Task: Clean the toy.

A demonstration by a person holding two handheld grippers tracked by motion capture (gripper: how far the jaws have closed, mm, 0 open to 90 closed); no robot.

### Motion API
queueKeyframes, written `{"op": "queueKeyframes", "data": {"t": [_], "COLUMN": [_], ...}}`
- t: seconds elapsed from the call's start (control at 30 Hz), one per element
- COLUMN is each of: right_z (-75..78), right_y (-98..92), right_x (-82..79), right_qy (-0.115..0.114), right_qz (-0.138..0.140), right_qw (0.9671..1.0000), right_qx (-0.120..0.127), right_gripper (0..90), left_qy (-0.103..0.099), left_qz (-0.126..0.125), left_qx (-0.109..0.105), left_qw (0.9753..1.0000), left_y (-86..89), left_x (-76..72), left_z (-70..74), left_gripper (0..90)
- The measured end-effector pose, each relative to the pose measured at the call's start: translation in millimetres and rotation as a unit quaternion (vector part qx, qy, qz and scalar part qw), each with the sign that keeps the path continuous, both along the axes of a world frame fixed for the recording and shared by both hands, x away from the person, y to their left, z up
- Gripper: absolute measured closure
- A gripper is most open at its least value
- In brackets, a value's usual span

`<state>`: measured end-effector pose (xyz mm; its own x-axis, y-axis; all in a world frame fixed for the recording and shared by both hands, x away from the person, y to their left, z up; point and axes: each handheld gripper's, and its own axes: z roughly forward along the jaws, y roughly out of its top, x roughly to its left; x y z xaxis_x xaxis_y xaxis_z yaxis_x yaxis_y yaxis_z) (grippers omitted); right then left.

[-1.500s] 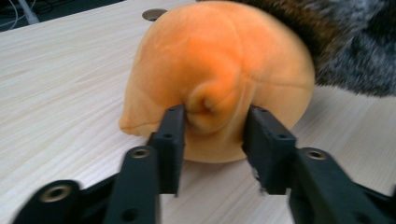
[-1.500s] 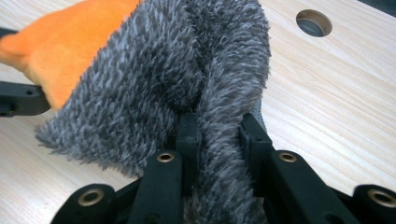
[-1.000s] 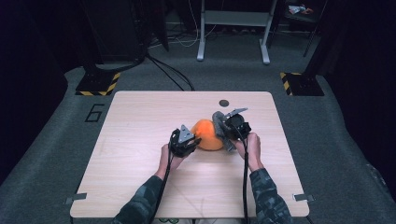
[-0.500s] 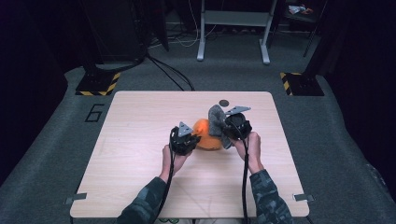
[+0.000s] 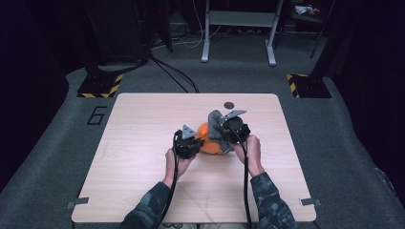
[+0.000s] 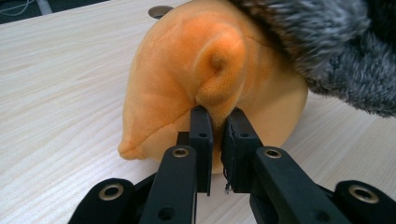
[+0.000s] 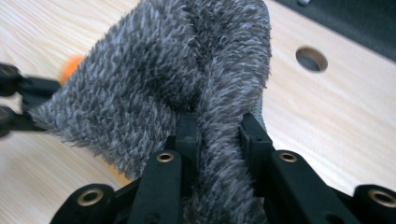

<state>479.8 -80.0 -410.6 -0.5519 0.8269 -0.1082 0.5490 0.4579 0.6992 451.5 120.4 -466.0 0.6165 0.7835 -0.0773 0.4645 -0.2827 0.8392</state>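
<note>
Left gripper (image 6: 215, 135) pinching orange plush toy (image 6: 187, 79) by small nub, anchoring it; right gripper (image 7: 219, 135) clamped on grey fuzzy cover (image 7: 154, 74), prob. to pull it over/off toy.

Readable: one large digit "6" (image 5: 97, 115), marked on the grey floor mat (image 5: 57, 157) at the table's (image 5: 143, 191) ten o'clock corner. Nothing else legible.

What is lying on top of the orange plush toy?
A grey furry cloth drapes over the orange plush toy, held by the right hand-held gripper. The toy's covered far side cannot be seen.
</note>
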Motion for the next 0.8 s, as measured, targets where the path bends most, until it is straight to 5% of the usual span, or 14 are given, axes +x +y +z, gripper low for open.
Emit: {"op": "queueKeyframes", "data": {"t": [0.4, 0.67, 0.8], "right_z": [-28.0, -66.3, -70.7], "right_y": [-26.3, -38.0, -43.1], "right_x": [7.0, 21.0, 22.5], "right_qy": [0.046, 0.114, 0.115], "right_qz": [-0.036, -0.059, -0.065], "right_qw": [0.9982, 0.9913, 0.9909], "right_qx": [-0.015, -0.029, -0.026], "right_gripper": [73.3, 73.2, 73.2], "left_qy": [-0.003, -0.006, -0.006], "left_qz": [0.001, 0.003, 0.003], "left_qx": [0.000, -0.004, -0.005], "left_qw": [1.0000, 1.0000, 1.0000], "left_y": [0.3, 2.2, 2.7], "left_x": [0.1, -0.7, -1.2], "left_z": [-1.5, -3.6, -3.5], "left_gripper": [82.8, 82.7, 82.3]}}
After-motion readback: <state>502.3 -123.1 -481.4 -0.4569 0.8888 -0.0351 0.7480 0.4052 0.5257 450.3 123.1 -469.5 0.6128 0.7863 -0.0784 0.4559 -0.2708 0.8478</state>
